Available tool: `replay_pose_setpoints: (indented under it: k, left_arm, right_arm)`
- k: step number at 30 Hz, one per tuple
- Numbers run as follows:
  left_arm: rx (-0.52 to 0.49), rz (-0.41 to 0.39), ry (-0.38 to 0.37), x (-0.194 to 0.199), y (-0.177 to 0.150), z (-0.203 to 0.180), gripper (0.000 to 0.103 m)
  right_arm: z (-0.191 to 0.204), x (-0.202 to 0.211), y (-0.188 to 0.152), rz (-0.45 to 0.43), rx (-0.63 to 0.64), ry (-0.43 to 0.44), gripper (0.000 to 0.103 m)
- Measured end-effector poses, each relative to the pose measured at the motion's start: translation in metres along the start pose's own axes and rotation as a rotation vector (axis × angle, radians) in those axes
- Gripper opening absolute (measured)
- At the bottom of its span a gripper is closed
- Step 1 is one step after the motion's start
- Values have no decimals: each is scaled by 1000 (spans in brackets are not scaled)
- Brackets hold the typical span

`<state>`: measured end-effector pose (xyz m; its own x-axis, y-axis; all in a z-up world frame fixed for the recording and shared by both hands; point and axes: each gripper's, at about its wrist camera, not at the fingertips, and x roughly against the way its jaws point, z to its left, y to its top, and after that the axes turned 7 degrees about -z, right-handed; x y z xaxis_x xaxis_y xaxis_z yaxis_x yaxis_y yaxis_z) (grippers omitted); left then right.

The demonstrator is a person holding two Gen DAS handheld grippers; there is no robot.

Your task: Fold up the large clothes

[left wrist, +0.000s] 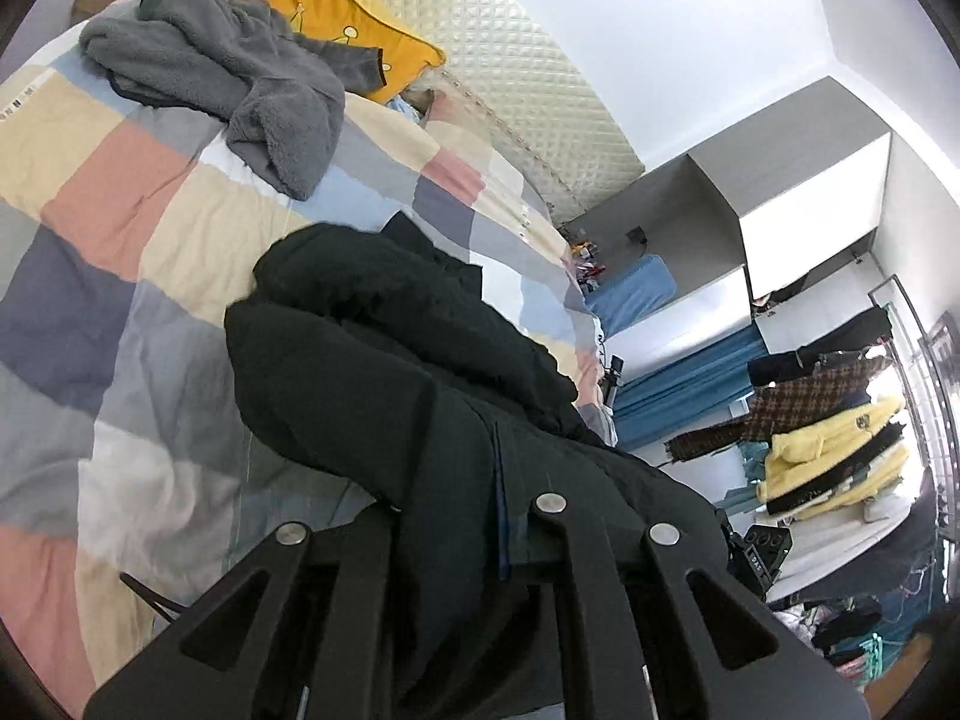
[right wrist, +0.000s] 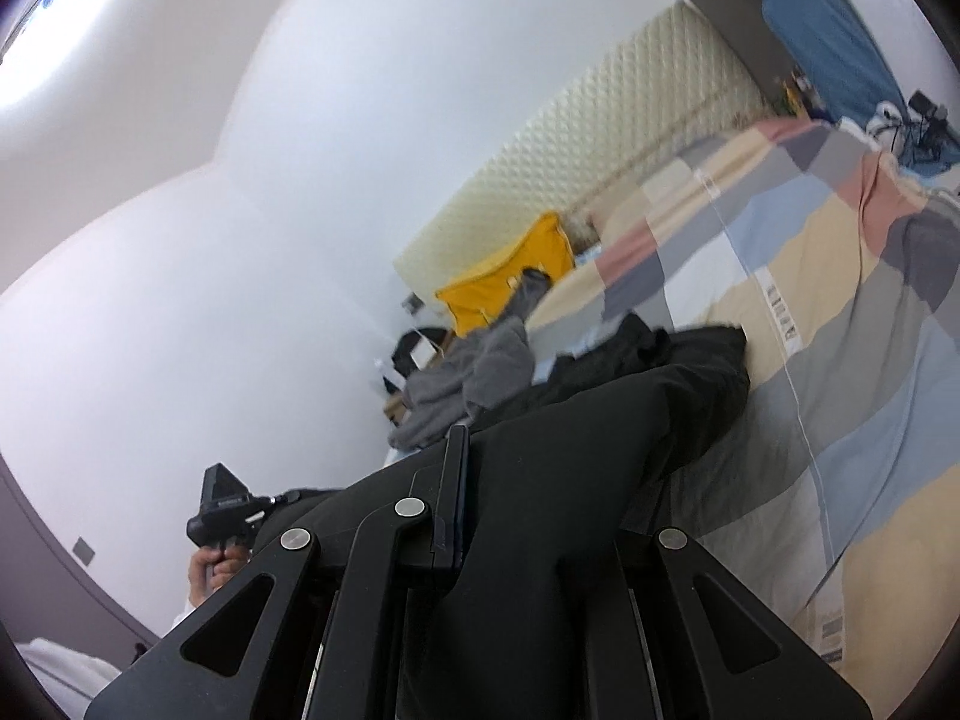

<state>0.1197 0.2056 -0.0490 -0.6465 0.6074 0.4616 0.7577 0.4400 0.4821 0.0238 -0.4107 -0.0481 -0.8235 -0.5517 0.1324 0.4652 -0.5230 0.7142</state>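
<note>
Black garment (left wrist: 384, 360): a large dark coat, bunched in thick folds. It runs from the middle of the left wrist view down to 6 o'clock, where it passes between the fingers. Its far end rests on the bed; the near end is lifted off it.
Same garment, right wrist view (right wrist: 600, 438): it fills the centre and the 6 o'clock area, draped over the finger mounts, with its far end lying on the quilt toward 1 o'clock.
Left gripper (left wrist: 465, 474): jaws closed on a fold of the black garment, cloth bulging on both sides and hiding most of the fingers.
Right gripper (right wrist: 510, 480): jaws clamped on the garment; one finger (right wrist: 456, 468) shows at its left edge, the other is buried under cloth.
Quilt (left wrist: 120, 228): patchwork of pink, cream, grey and blue squares, under the garment and spreading toward 9 o'clock.
Grey fleece (left wrist: 240, 78): a crumpled heap on the quilt at 11 o'clock, well apart from the black garment.
Yellow cushion (left wrist: 354, 18): at 12 o'clock, leaning on the padded headboard (left wrist: 510, 72), just behind the fleece.
Clothes rack (left wrist: 840, 420): at 3 o'clock, hung with yellow, checked and dark clothes, off the bed.
Blue bedding (left wrist: 636, 294): beyond the bed's far corner, toward 2 o'clock.
Hand with device (right wrist: 219, 564): at 8 o'clock in the right wrist view, gripping a black handle, against the white wall.
</note>
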Motion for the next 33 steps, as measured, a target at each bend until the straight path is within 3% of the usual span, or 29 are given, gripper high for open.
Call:
replay_pose_setpoints:
  k: [8,16,25,28,31,33]
  left_arm:
    - [18,-12,-21,37,-24,-10,7]
    - [-21,37,5,8,-4,-6,7]
    - [-34,101,99,-61,57,-6,8]
    - [-28,96,162,-83,78,-4,8]
    - [55,105,212,-105,92,4,9]
    - [61,114,286,-126,101,4,9]
  right_arm:
    - [39,45,-13,-84,55,-2,8]
    - [3,15,2,-79,-7,-8,8]
    - [-52,-68,53,-4,-100,-93,7]
    - [-73,-101,71,27,-127,-145,7]
    - [-97,-138,84,75,-163,-200,7]
    - [-118,-162,91,109,-212,-235,7]
